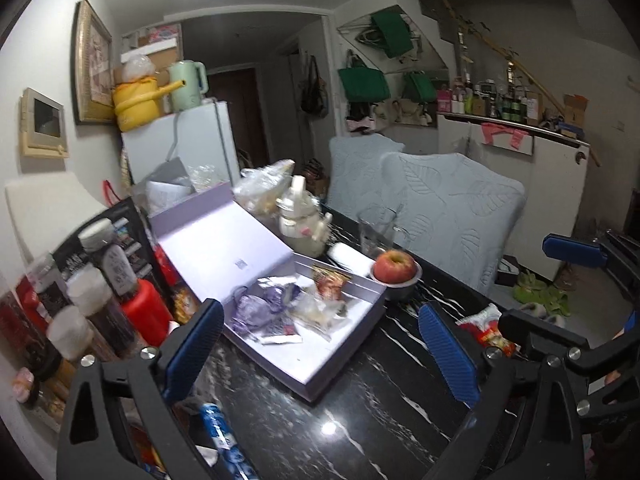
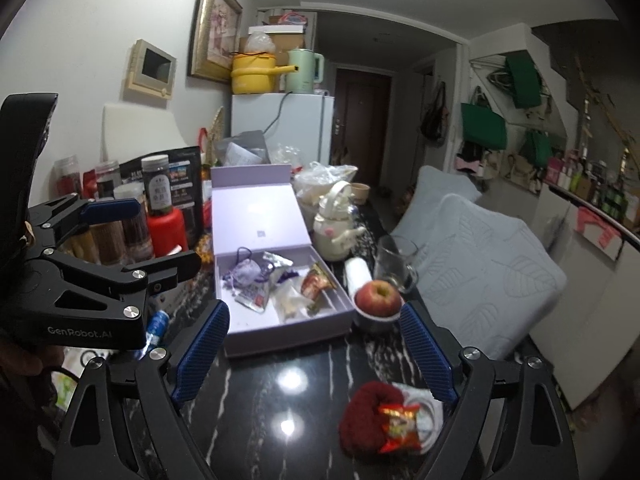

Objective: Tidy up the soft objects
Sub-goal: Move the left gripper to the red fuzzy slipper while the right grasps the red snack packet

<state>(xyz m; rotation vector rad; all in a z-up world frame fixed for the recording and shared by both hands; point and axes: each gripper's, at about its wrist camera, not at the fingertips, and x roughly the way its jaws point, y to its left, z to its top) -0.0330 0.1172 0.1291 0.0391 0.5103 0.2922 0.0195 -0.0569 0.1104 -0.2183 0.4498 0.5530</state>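
The black marble-veined table point(image 2: 304, 420) carries everything, with its left edge crowded by jars and bottles and its far end by bags, a cream kettle and a glass mug. Next in size is the open lavender box point(image 2: 280, 332), lid folded back, standing toward the left-centre of the table; its tray already holds a purple drawstring sachet point(image 2: 248, 272), a silver pouch, a clear packet and a red-orange snack packet point(image 2: 316, 284), so the sorting looks partly done. Just beside the box's right corner sits an apple point(image 2: 378, 295) in a small metal bowl, which is no part of the job. Near the table's front edge, apart from the box, lie the soft things yet to go in: a dark red knitted piece point(image 2: 362, 412) with a small red-and-yellow packet point(image 2: 400, 428) resting on it, over something white. The right gripper point(image 2: 316, 354) hangs above the table with its blue fingers spread wide and nothing between them, the knitted bundle lying just inside its right finger. The left gripper point(image 1: 320, 354) is likewise wide apart and empty, aimed at the box's near corner. The step in hand seems to be reaching for the next item; the right one would need to drop lower and centre over the bundle before pinching, taking care to lift only one piece.
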